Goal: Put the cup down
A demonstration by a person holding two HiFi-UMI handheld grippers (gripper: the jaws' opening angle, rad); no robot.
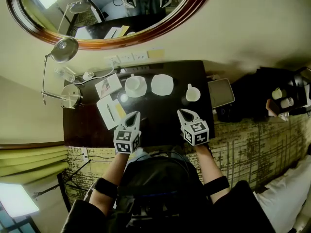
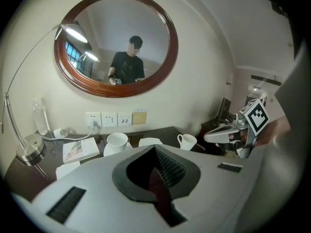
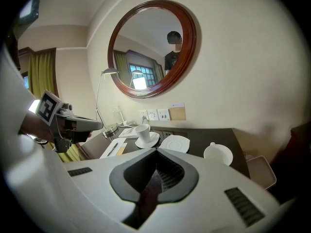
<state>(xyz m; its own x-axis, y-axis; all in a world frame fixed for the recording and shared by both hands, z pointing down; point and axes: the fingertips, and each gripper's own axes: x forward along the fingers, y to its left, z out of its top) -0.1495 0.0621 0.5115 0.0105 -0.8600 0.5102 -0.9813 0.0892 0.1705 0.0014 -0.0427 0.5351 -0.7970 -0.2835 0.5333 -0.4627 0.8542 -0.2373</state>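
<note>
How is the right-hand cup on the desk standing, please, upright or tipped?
Upright: the cup rests on its base on the desk, rim facing up.

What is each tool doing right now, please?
Left tool: shut, holding nothing.
Right tool: shut, holding nothing.

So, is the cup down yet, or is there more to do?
It looks done: the small white handled cup stands upright on the dark glossy desk, clear of both tools. Nothing is in hand: the right gripper and left gripper are shut and empty near the desk's front edge. Left: perhaps nothing, unless it belongs on the empty white saucer beside it.
</note>
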